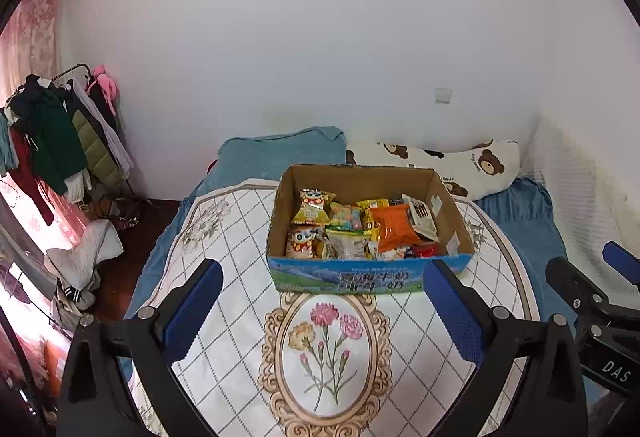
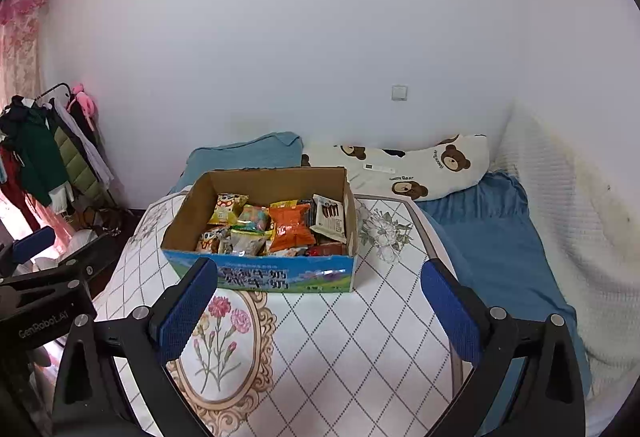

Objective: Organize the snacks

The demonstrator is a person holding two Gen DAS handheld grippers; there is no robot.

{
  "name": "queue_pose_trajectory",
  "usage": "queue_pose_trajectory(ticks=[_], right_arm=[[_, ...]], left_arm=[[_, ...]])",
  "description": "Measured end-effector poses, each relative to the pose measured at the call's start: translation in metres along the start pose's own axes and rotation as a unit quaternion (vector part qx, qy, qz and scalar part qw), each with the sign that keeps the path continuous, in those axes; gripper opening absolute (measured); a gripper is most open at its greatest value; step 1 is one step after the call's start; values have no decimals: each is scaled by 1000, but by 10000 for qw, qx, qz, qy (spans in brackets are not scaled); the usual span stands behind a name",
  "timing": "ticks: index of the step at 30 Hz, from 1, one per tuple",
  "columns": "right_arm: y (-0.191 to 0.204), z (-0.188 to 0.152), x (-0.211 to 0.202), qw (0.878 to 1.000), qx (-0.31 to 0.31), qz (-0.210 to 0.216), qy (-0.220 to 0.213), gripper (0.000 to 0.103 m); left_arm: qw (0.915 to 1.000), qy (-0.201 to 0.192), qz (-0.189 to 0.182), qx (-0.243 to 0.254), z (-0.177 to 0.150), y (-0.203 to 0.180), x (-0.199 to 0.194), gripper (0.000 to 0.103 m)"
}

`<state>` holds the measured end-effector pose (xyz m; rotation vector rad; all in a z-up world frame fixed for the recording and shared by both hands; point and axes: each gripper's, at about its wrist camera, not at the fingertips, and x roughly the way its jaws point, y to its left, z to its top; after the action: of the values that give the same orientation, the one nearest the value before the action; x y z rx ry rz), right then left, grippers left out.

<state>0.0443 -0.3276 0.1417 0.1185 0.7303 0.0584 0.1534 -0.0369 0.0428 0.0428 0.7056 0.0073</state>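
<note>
While the cardboard box (image 1: 362, 225) of snacks (image 1: 394, 227) sits open for access, the left gripper (image 1: 322, 301) and right gripper (image 2: 318, 299) hover near, fingers wide apart, empty.

desk (image 1: 240, 237): round, floral top, set on the bed (image 2: 492, 237)
on desk: snack box (image 1: 360, 277)

White wall (image 1: 300, 37), blue bed (image 2: 488, 237).

"DAS" on the right tool (image 1: 618, 377), "GenRobot.AI" on the left tool (image 2: 44, 325), "Happy Bear" on the bear pillow (image 2: 404, 178).
</note>
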Motion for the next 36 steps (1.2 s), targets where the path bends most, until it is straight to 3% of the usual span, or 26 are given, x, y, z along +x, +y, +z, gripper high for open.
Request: queue_pose_trajectory(ticks=[20,36], right_arm=[[-9,-4,77,9992,13,-99,374,103],[-13,-7,80,9992,-45,-133,369,103]], left_arm=[[9984,561,-12,91,-7,-4,51,103],[9979,642,-12,102,-12,-3,57,103]])
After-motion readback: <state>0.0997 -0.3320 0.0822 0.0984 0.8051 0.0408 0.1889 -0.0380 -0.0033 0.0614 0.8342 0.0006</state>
